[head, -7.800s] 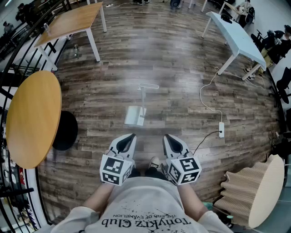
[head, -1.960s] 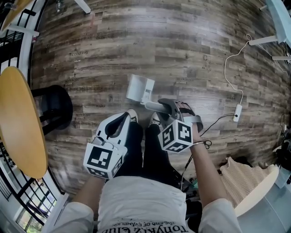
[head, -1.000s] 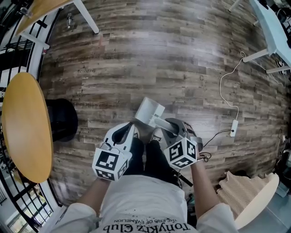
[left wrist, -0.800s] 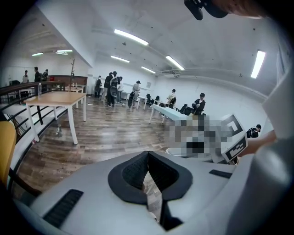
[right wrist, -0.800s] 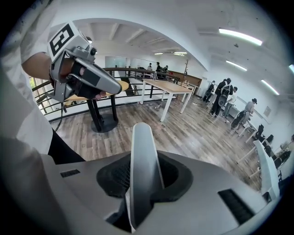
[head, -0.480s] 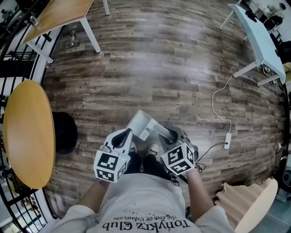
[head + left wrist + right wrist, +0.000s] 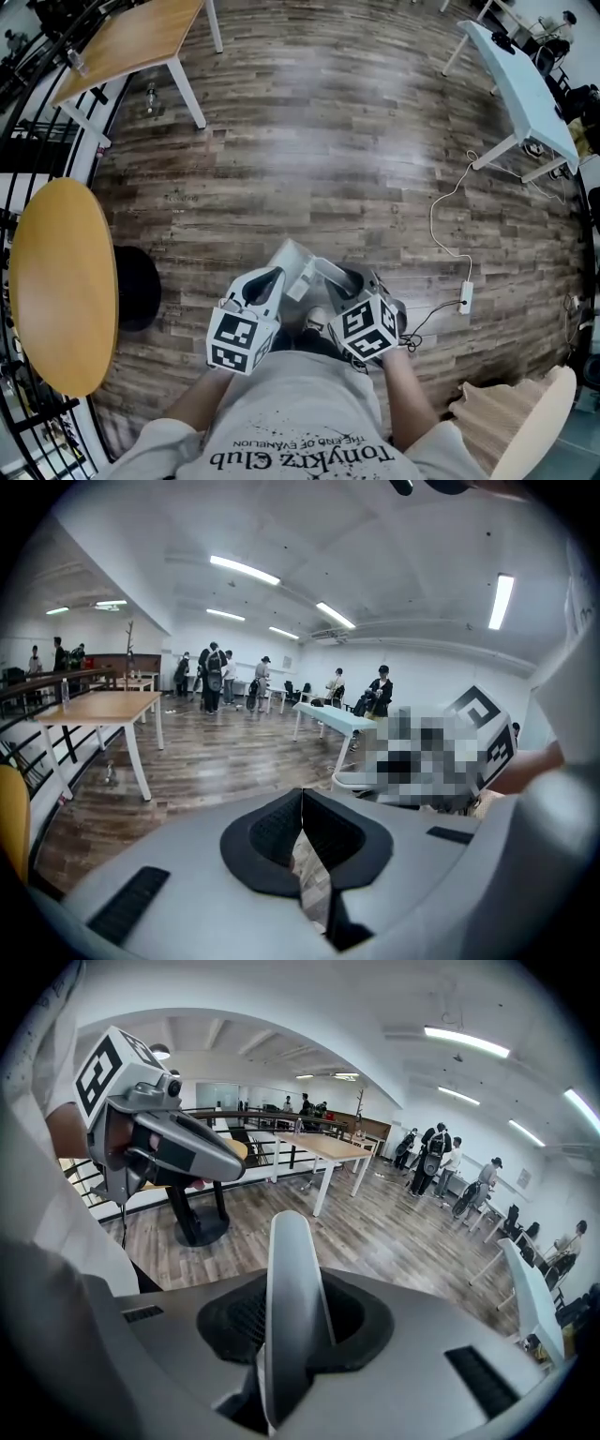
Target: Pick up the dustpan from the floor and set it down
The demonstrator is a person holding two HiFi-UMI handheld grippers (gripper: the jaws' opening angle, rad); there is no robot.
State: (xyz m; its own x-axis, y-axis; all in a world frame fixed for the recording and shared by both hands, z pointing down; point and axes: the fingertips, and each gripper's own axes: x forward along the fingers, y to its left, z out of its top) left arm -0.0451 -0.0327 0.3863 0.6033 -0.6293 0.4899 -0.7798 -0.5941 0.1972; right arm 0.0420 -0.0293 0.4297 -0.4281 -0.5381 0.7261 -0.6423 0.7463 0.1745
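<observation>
Far left of the left gripper point(image 7: 270, 279) stands a round wooden table point(image 7: 61, 281). The left gripper's jaws are pressed together with nothing between them. Just ahead, between both grippers, the pale dustpan point(image 7: 289, 261) is held clear of the plank floor point(image 7: 328, 141). The right gripper point(image 7: 349, 279) has its narrow jaws clamped on the dustpan's handle point(image 7: 289, 1269).

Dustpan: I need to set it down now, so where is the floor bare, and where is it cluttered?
The widest bare floor lies ahead, between the wooden table and the pale blue table. It is tighter to the right, where a white cable and power strip lie, and to the left by the round table and its black base.
</observation>
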